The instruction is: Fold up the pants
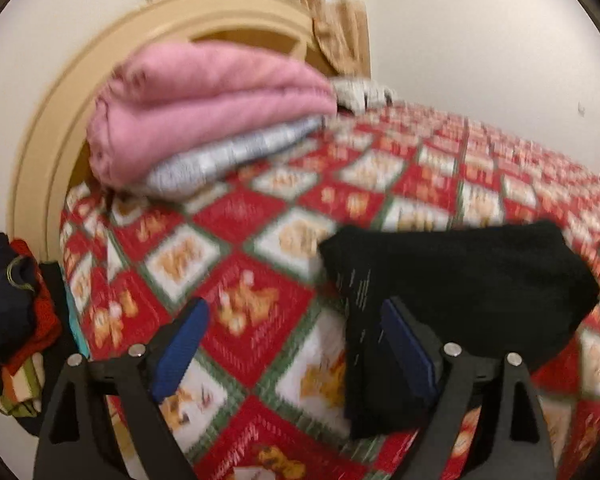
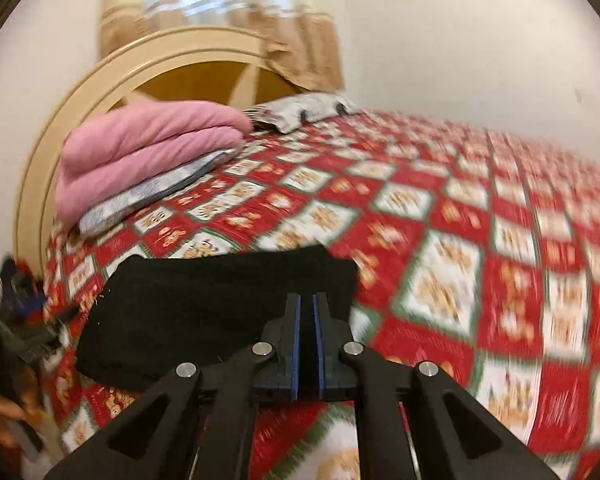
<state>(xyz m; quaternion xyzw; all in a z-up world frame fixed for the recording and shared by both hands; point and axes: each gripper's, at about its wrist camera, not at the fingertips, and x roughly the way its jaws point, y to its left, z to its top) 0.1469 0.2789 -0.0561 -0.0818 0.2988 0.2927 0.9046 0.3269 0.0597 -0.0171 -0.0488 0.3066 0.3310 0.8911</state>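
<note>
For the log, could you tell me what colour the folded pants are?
Black pants, clearest in the right wrist view.

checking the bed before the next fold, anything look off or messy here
Nothing stands out. The black pants lie folded and flat on the quilt; the pink blanket sits stacked by the headboard. Blur hides fine detail.

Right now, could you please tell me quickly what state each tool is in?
Left tool: open, holding nothing; pants lie beside its right finger.
Right tool: shut on the pants.
</note>
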